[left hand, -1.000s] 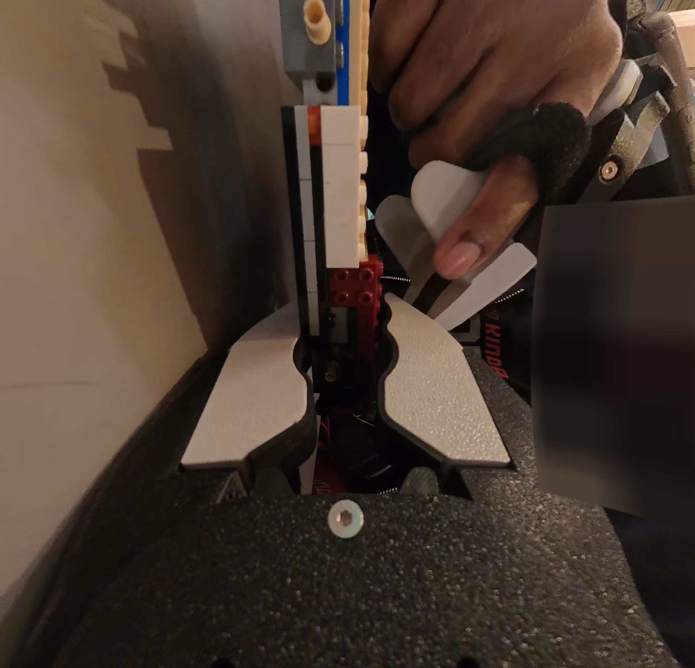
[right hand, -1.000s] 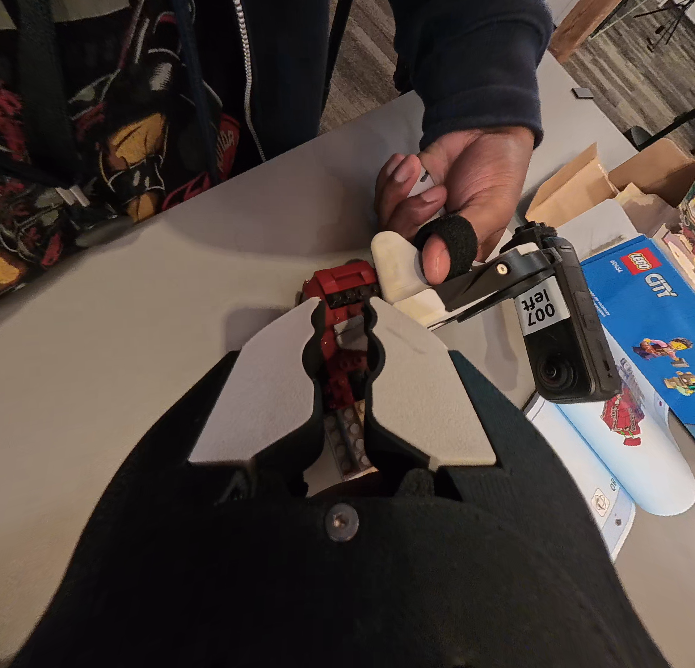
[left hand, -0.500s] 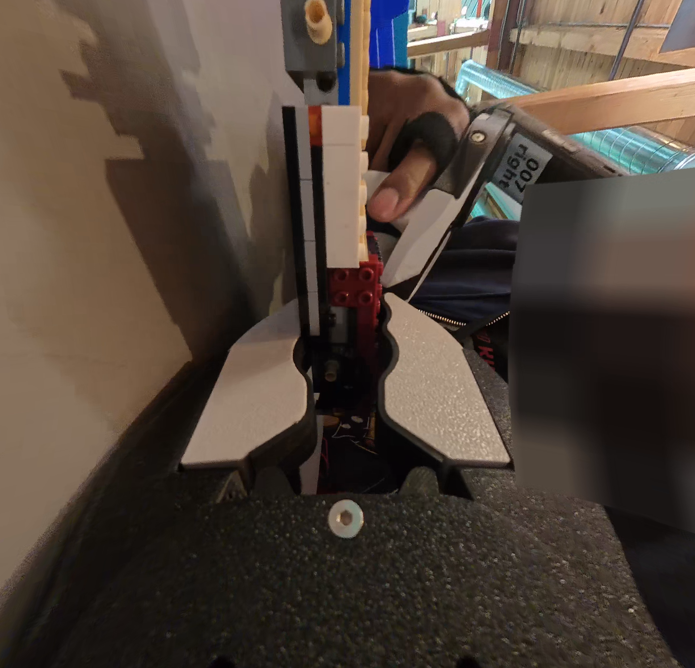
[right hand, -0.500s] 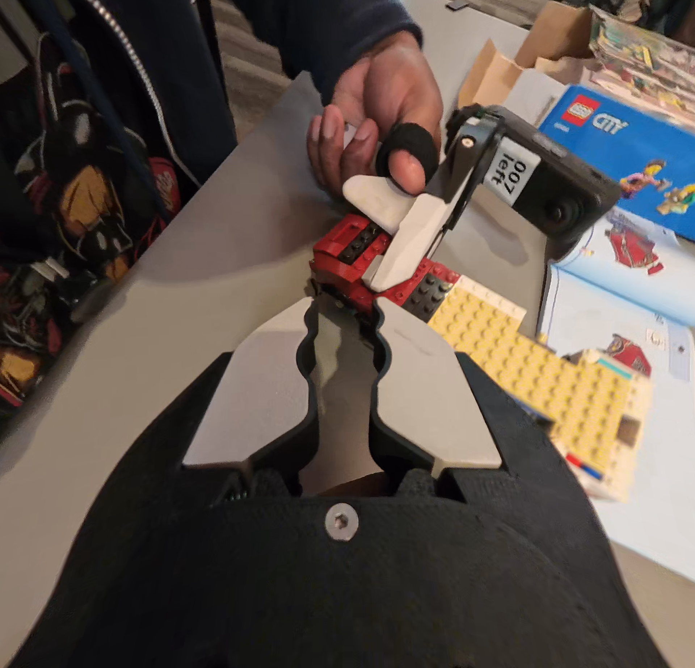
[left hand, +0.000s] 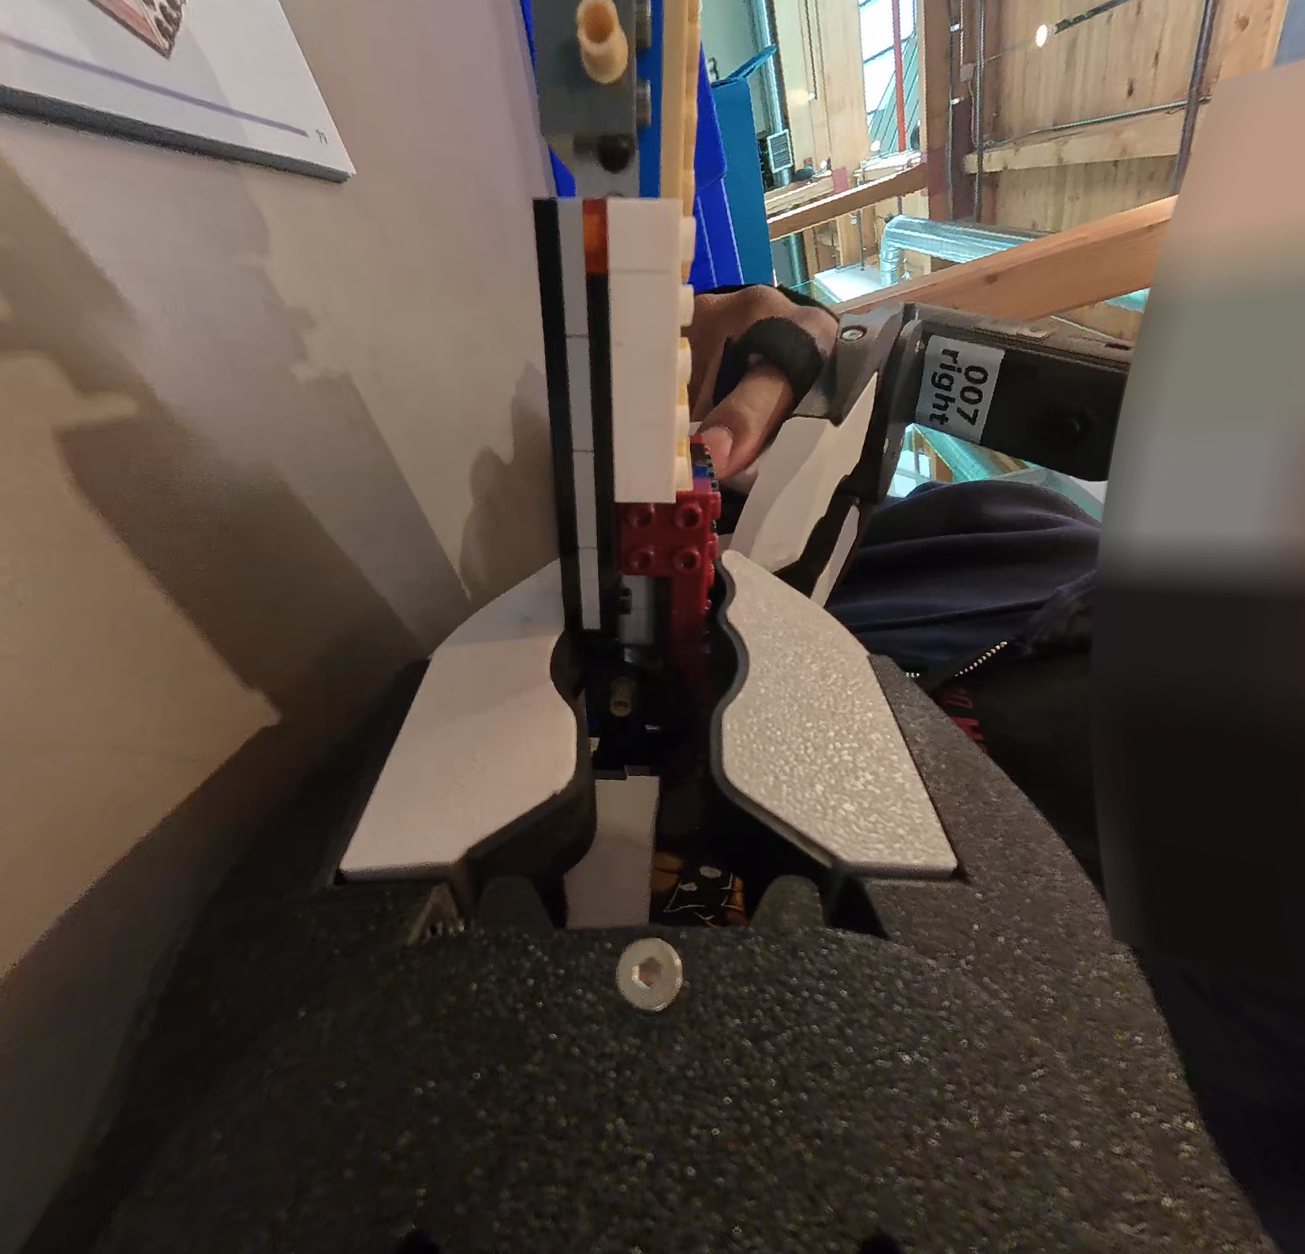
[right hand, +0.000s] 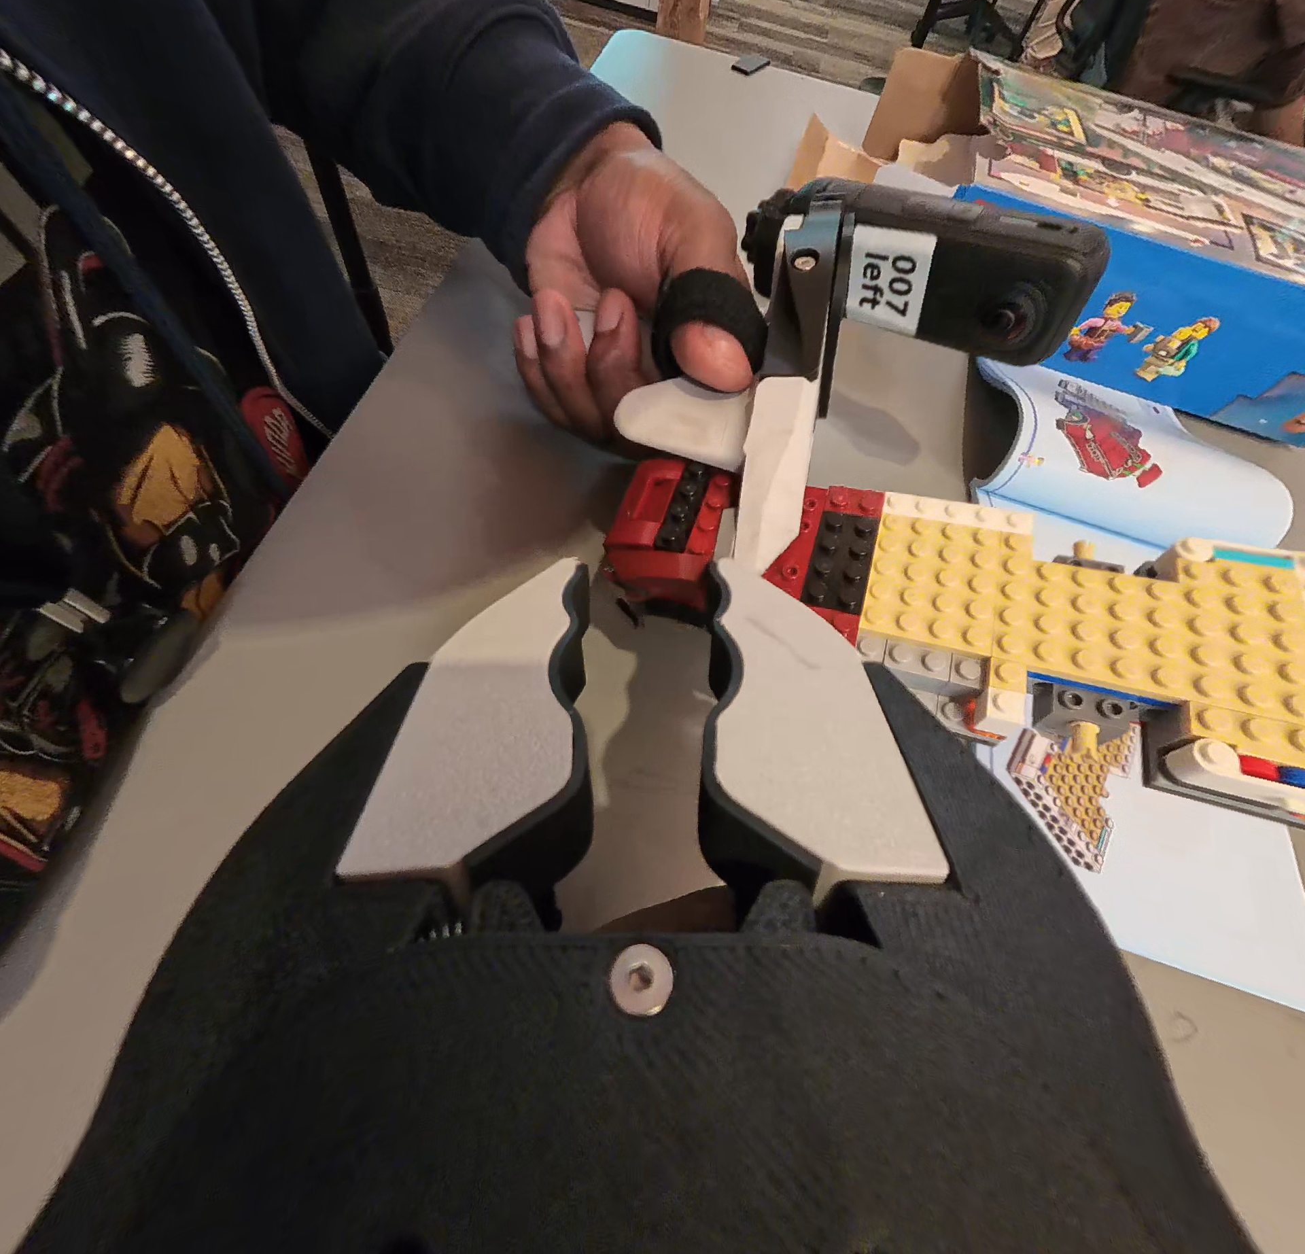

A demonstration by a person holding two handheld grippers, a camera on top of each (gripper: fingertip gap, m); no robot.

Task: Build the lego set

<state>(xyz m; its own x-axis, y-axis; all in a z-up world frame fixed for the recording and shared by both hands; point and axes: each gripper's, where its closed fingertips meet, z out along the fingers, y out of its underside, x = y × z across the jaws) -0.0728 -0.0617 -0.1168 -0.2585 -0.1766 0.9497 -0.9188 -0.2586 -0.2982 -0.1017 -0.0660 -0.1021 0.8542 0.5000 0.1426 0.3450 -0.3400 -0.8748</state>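
A long brick model lies on the grey table (right hand: 438, 443), with tan plates (right hand: 1024, 606) and a red and black end (right hand: 664, 535). My left gripper (left hand: 639, 570) is shut on that end. One pad presses the black and white strip (left hand: 575, 443) and the other presses the red bricks (left hand: 667, 539). It also shows in the right wrist view (right hand: 766, 486), held by a hand (right hand: 635, 267). My right gripper (right hand: 648, 574) is open and empty, with its fingertips just short of the red end. It also shows in the left wrist view (left hand: 798, 514), beside the model.
A blue toy box (right hand: 1165, 288), an open instruction booklet (right hand: 1130, 471) and brown cardboard (right hand: 918, 111) lie at the far right. A small sticker sheet (right hand: 1073, 789) lies under the model. A person in a dark jacket (right hand: 212, 161) stands at the table's left edge.
My right gripper opened off the red end of the model and drew back from it. My left gripper kept its hold on the model throughout.
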